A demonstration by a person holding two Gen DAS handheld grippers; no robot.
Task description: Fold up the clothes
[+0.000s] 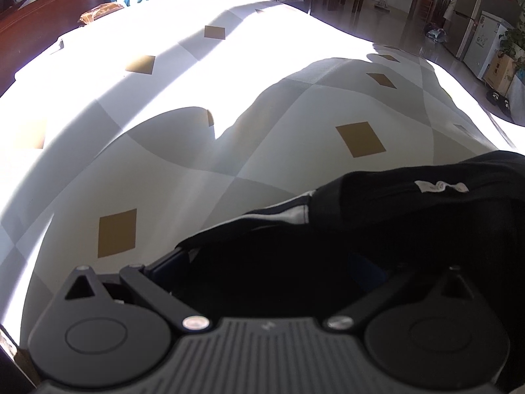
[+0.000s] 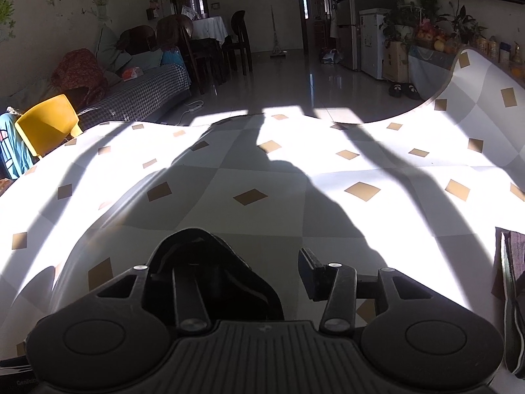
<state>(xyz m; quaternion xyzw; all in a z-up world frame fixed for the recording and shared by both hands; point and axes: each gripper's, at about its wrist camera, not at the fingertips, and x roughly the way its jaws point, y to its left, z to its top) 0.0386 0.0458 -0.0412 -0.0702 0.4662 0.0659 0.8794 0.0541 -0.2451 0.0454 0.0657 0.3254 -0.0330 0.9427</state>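
A black garment [image 1: 377, 229] with a white stripe and a small white label lies on the checked tablecloth [image 1: 229, 151] and spills over my left gripper [image 1: 279, 269]. Its links are spread wide. The left finger [image 1: 170, 261] shows at the cloth's edge, while the right finger is buried under fabric. In the right wrist view a fold of the black garment [image 2: 210, 262] drapes over the left finger of my right gripper [image 2: 252, 259]. The right finger [image 2: 311, 272] is bare, with tablecloth showing in the gap, so the jaws stand open.
The tablecloth [image 2: 262, 170] is grey and white with tan diamonds, striped by sun and shadow. A folded dark cloth [image 2: 512, 295] lies at the right edge. A yellow chair [image 2: 49, 118] stands past the far left edge, with a sofa [image 2: 137, 92] and the open floor behind.
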